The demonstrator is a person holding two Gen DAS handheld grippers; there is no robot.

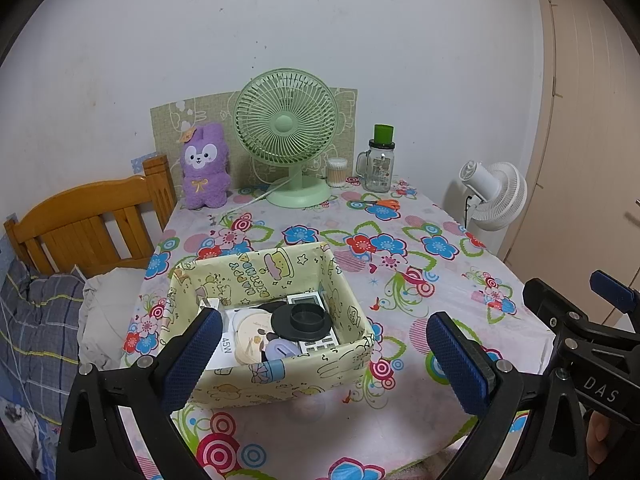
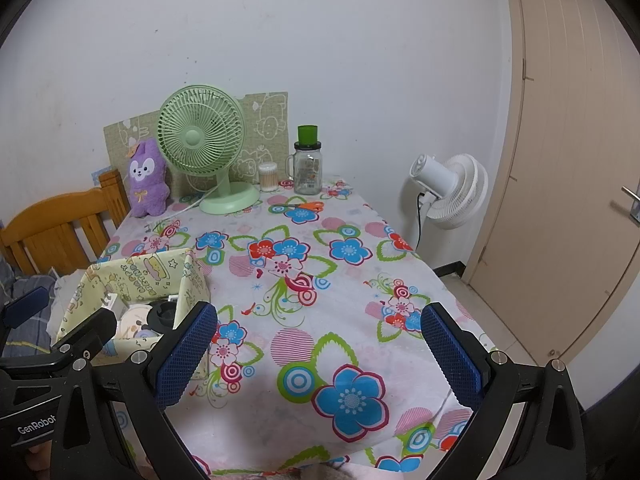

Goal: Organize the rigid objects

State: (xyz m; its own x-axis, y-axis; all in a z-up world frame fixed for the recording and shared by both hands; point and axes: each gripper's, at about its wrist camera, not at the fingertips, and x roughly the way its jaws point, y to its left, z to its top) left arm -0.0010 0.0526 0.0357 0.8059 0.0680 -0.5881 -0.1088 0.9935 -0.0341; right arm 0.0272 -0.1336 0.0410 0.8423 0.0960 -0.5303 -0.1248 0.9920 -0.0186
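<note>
Left gripper [image 1: 324,354] is hovering above the near edge of the table [image 1: 400,432], fingers [image 1: 192,356] spread wide and released, gripping nothing; between them the yellow cartoon-print box [image 1: 280,376] is sitting on the floral tablecloth, toward the table's near left; the left blue pad is overlapping the box's near-left corner in view, though contact cannot be told; inside the box a black round lid [image 1: 302,322], a white remote [image 1: 316,344], a round beige disc [image 1: 250,336] and a white charger marked 45W [image 1: 224,346] are lying packed together; right gripper [image 2: 318,350] is hanging over bare tablecloth to the right of the box, its fingers [image 2: 450,354] likewise fully apart and empty; at the far edge a green desk fan [image 1: 286,136], purple plush toy [image 1: 206,166], cotton swab jar [image 1: 336,172] and glass mug with green cap [image 1: 380,164] are standing along the wall; orange scissors [image 1: 378,204] are lying just near of the mug.
</note>
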